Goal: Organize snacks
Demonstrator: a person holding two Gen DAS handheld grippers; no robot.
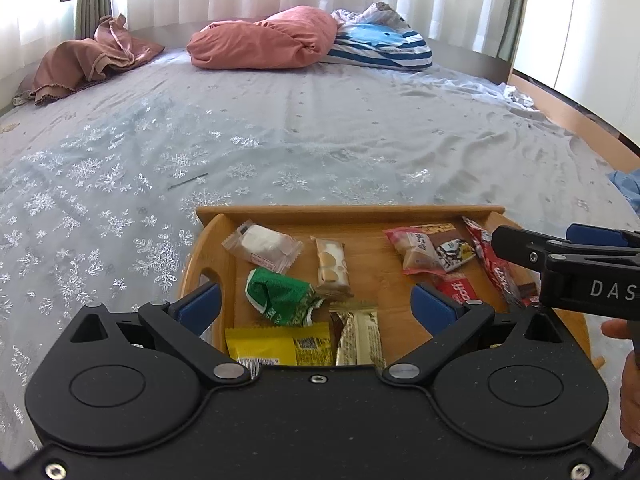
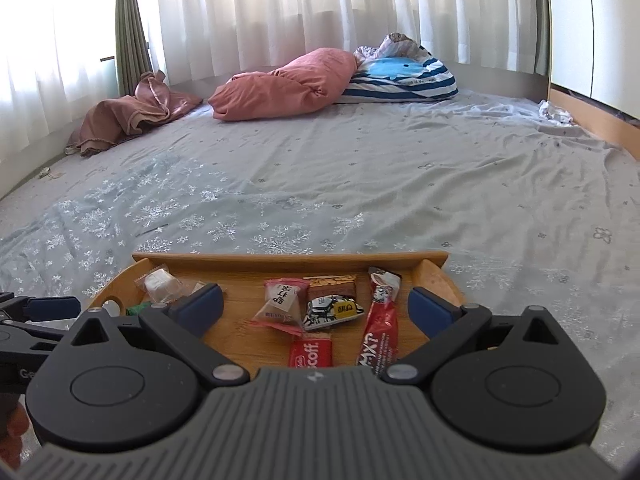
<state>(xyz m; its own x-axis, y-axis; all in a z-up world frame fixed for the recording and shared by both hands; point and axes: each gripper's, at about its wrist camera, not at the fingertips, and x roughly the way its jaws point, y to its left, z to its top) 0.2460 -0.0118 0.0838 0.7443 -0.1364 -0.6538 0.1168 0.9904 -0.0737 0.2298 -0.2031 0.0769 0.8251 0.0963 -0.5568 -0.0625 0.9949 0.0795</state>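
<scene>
A wooden tray (image 1: 348,213) (image 2: 288,259) lies on the bed and holds several wrapped snacks. On its left side sit a clear-wrapped white cake (image 1: 262,245), a cream biscuit pack (image 1: 331,266), a green wrapper (image 1: 280,297), a yellow pack (image 1: 280,346) and a gold bar (image 1: 358,336). On its right side lie a pink pack (image 2: 280,300), a black-and-yellow pack (image 2: 332,309), a red biscuit pack (image 2: 310,354) and a long red stick (image 2: 380,320). My left gripper (image 1: 316,306) hovers open over the left group, holding nothing. My right gripper (image 2: 316,304) hovers open over the right group, also empty.
The tray sits near the front of a bed sheet (image 1: 280,140) printed with snowflakes. Far back lie a pink pillow (image 1: 264,40), a striped blue cushion (image 1: 380,44) and a brown cloth (image 1: 88,64). A wooden bed frame (image 1: 560,104) runs along the right; curtains hang behind.
</scene>
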